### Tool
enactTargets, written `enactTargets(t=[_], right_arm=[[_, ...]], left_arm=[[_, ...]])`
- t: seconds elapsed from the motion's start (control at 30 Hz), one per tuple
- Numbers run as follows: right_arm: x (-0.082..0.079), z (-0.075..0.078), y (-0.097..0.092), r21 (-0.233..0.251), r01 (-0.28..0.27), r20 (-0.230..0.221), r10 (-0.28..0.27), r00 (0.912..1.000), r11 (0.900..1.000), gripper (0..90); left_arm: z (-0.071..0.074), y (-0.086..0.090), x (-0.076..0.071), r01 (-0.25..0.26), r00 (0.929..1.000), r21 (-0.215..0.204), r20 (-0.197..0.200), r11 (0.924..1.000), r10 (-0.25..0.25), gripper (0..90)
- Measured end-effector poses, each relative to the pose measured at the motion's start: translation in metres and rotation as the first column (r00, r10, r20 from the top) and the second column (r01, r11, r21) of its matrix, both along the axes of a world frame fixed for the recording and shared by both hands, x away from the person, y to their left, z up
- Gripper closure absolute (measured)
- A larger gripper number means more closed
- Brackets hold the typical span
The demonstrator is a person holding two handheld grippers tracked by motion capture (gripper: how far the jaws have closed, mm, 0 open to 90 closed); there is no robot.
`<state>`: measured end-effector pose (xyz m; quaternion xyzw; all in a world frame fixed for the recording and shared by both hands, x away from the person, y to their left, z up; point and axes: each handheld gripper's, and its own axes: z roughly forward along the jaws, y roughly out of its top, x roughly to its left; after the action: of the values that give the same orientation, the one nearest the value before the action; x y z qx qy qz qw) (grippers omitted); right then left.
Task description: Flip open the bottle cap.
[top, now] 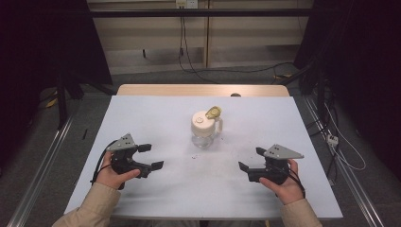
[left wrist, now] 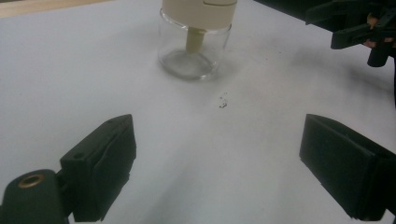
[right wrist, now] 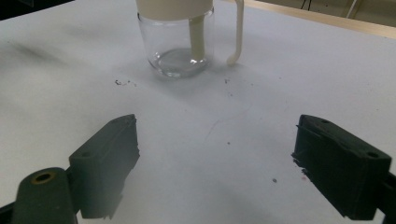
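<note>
Centrally, glass jar (top: 205, 128) between left tongs (top: 152, 156), right tongs (top: 252, 159), both wide, empty

jar (left wrist: 196, 42) top: cut off | right gripper (left wrist: 359, 28): partly cropped

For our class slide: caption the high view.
Two open black grippers, left and right, flank a clear glass jar with cream lid.
</note>
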<state>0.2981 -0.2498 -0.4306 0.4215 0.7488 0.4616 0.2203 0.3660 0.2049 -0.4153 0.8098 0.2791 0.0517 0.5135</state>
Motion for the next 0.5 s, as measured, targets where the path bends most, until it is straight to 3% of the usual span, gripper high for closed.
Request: enactTargets(t=[0.3, 0.5], right_arm=[[-0.006, -0.004, -0.008, -0.011, -0.003, -0.005, 0.003, 1.0, 0.9999, 9.9], [-0.011, -0.007, -0.012, -0.022, -0.003, -0.008, 0.003, 1.0, 0.9998, 9.9]], left_arm=[[-0.003, 0.016, -0.006, -0.034, 0.9994, -0.014, -0.005, 0.9993, 0.034, 9.4], [-0.009, 0.021, -0.011, -0.029, 0.9996, 0.007, -0.006, 0.9996, 0.029, 8.6]])
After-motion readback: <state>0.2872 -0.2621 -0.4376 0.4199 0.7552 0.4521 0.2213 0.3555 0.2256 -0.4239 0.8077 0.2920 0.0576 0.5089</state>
